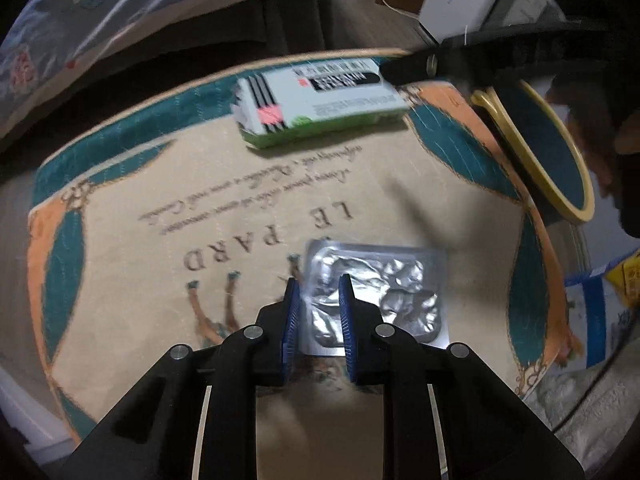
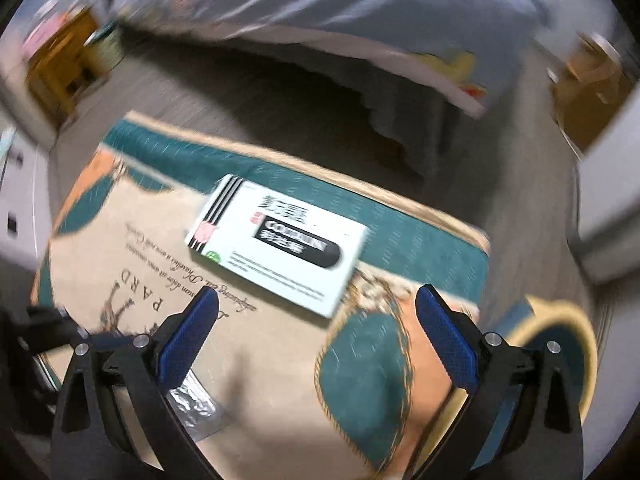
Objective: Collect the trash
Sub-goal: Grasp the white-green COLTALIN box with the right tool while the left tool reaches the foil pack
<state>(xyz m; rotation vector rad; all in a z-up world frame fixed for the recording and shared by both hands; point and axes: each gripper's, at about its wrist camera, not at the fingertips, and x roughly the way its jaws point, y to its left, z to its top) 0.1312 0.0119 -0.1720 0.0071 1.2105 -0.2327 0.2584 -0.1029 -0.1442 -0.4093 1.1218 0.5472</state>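
**So: two bits of pharma trash on the mat, how they'll handle**

Landmark = printed mat (image 1: pixel 248 184), beige w/ teal and orange border, on the floor beside a bed (image 2: pixel 360 12). No desk here; everything sits at floor level.

Biggest item: medicine box (image 2: pixel 276 240), white carton w/ black stripes and a black label, lying flat on the mat's far half, close to the teal border strip. Prob. light and likely near-empty, thin card, so it'll crush if squeezed across the broad face. Best hold, I'd say: across the short width, pads on the two long side walls, near the middle so it doesn't swing. It lies flat, so one pad needs to get down along the edge first. Surface looks glossy, a bit slick.

Smaller: blister pack (image 1: pixel 376 292), silver foil, crumpled and popped, on the mat's near half, below the printed lettering. V. light, thin, semi-stiff plastic backing, foil tears easily. Hard to pinch from above as it hugs the mat; edge-on grip at a rim works best.

Left tongs (image 1: pixel 319 288): blue pads narrowed to a small gap straddling the blister pack's left edge; can't tell whether they're actually pinching it.

Right tongs (image 2: pixel 318 300): spread wide, nothing held, just on the near side of the box, pointing at it. Right view is motion-blurred, so fine detail is unsure.

A yellow-rimmed dustpan-like thing (image 1: pixel 548 148) lies off the mat's right edge.
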